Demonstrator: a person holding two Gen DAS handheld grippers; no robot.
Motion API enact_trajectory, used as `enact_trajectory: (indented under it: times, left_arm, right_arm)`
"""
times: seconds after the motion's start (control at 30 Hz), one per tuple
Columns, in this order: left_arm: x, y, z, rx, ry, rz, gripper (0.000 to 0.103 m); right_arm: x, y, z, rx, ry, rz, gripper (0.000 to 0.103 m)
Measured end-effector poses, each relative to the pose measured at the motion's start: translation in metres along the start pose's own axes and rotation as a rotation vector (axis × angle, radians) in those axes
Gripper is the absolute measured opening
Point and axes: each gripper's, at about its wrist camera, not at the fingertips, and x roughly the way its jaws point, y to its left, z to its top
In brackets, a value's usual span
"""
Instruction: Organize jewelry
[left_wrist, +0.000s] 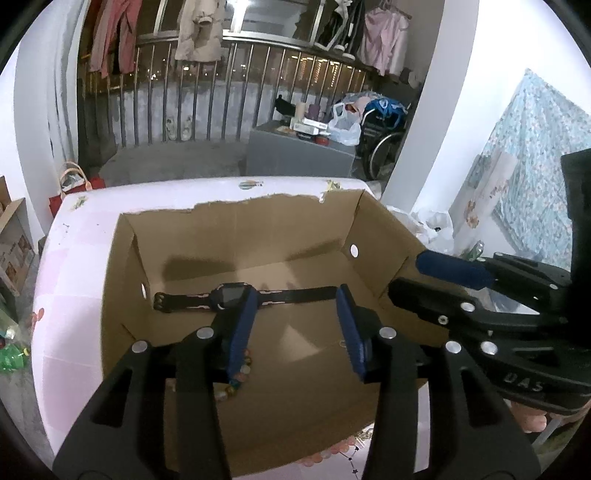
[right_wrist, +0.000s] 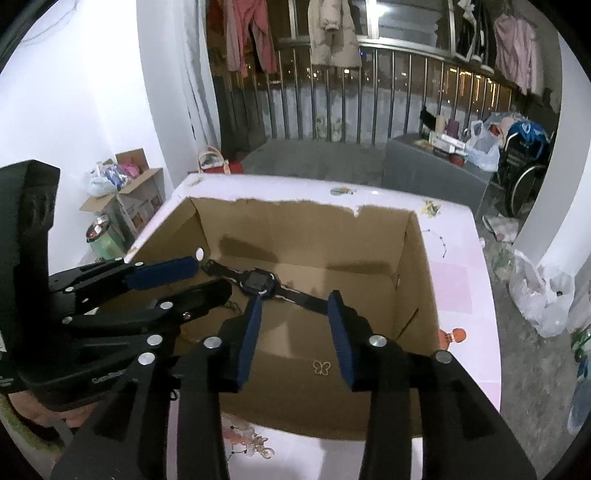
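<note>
An open cardboard box (left_wrist: 122, 280) (right_wrist: 417, 266) stands on a pale pink table. A black wristwatch (left_wrist: 229, 293) (right_wrist: 255, 282) lies flat on the box floor near its far wall. A beaded bracelet (left_wrist: 238, 374) lies on the floor, partly hidden behind my left finger. A small gold butterfly piece (right_wrist: 320, 368) rests low inside the box near its front. My left gripper (left_wrist: 297, 325) (right_wrist: 210, 277) hangs open over the box with nothing between its blue pads. My right gripper (right_wrist: 295, 328) (left_wrist: 406, 275) is beside it, also open and holding nothing.
The pink table (left_wrist: 74, 258) (right_wrist: 461, 280) ends close around the box on all sides. White plastic bags (right_wrist: 543, 295) lie on the floor to the right, a cardboard carton (right_wrist: 129, 199) stands at the left, and a metal railing (right_wrist: 369, 92) with hanging clothes runs behind.
</note>
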Motion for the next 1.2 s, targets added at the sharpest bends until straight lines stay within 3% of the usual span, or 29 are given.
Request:
enact_trajectory:
  times: [0.63, 0.97, 1.2]
  left_arm:
    - [-0.035, 0.001, -0.006, -0.012, -0.053, 0.028, 0.047]
    - [-0.049, 0.001, -0.016, -0.018, -0.069, 0.032, 0.056]
    - [-0.06, 0.0, -0.022, -0.023, -0.079, 0.038, 0.065]
  right_arm:
    - [-0.045, 0.007, 0.003, 0.01, -0.111, 0.027, 0.063]
    - [-0.06, 0.014, -0.006, 0.008, -0.134, 0.038, 0.077]
    - [-0.064, 0.016, -0.01, 0.015, -0.135, 0.043, 0.08]
